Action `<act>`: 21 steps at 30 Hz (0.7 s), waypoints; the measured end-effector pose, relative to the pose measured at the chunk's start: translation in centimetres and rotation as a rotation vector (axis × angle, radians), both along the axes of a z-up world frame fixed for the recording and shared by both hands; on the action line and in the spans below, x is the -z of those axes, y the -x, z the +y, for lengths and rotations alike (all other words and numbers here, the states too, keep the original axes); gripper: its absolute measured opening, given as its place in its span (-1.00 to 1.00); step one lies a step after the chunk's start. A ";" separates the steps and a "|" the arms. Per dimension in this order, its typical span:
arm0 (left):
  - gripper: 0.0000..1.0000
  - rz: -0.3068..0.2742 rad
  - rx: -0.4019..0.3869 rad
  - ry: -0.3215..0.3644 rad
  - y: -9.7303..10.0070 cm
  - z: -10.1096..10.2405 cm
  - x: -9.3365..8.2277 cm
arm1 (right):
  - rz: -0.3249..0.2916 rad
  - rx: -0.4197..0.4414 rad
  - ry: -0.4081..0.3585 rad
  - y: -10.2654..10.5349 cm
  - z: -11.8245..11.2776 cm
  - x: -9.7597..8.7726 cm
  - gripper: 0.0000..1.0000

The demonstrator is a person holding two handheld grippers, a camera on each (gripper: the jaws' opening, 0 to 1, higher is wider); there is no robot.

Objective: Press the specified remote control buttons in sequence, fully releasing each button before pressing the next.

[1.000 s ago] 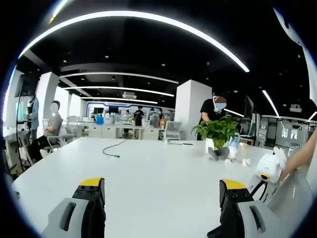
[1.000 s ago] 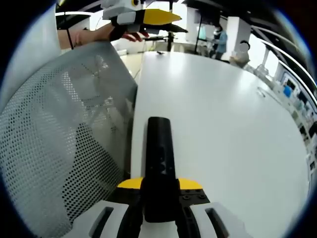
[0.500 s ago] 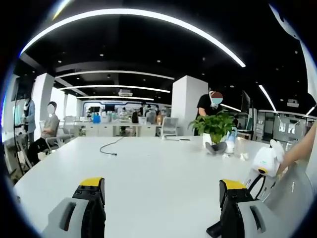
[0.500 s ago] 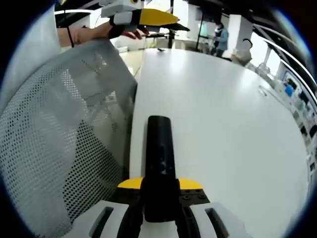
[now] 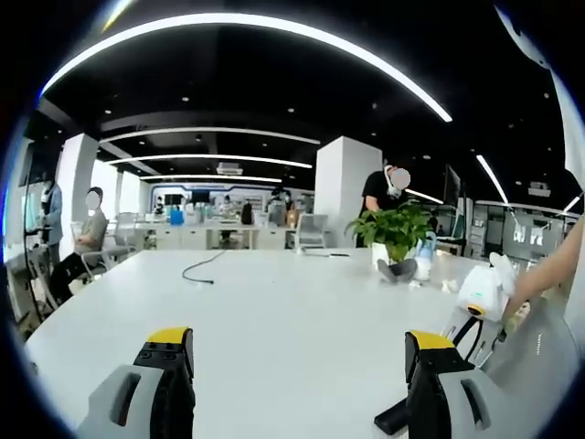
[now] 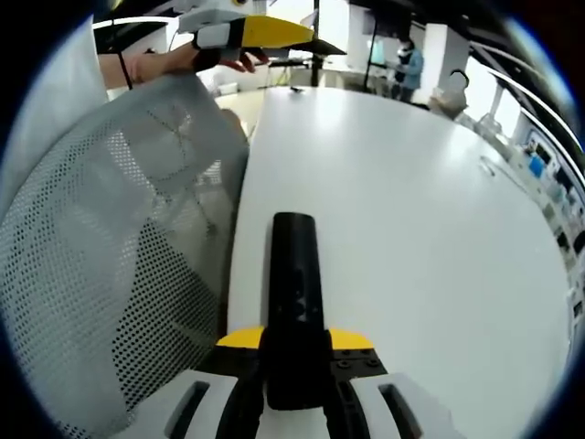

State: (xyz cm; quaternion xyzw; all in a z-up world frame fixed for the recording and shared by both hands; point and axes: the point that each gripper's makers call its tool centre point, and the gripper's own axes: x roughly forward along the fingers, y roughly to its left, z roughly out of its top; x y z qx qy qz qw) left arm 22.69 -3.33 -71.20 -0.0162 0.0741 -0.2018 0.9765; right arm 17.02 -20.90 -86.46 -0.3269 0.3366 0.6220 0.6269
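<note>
Claws: two. Left claw (image 5: 297, 366) released, jaws wide apart, hovering above the near part of the bench; seen again at the top of the right gripper view (image 6: 256, 35), held by a hand (image 6: 160, 62).
Right claw (image 6: 294, 343): clenched on the remote control, jaws tight against its sides.
Remote control (image 6: 294, 302): one, black, slim, pointing away along the right claw's jaws over the near bench edge; its dark end shows low in the left gripper view (image 5: 393, 418), just beside the left claw's right jaw. Buttons too dark to make out.
Bench (image 5: 274, 311): one, white, large, rounded edge.
On the bench: one potted plant (image 5: 395, 233) far right, one black cable (image 5: 199, 272) far left, small items beside the plant too small to name.
Mesh chair back (image 6: 110, 265): one, grey, left of the bench edge in the right gripper view.
People: several, far behind the bench.
Open room: wide bare bench surface between the claws and the plant.
</note>
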 end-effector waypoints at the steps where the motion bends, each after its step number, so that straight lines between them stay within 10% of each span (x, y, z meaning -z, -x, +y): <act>1: 1.00 0.002 0.000 0.001 0.0 0.0 0.0 | -0.001 -0.002 0.001 -0.1 0.0 0.0 -0.58; 21: 1.00 0.017 -0.007 0.003 -0.1 0.2 0.3 | -0.004 -0.015 0.026 -1.8 0.1 0.1 -0.58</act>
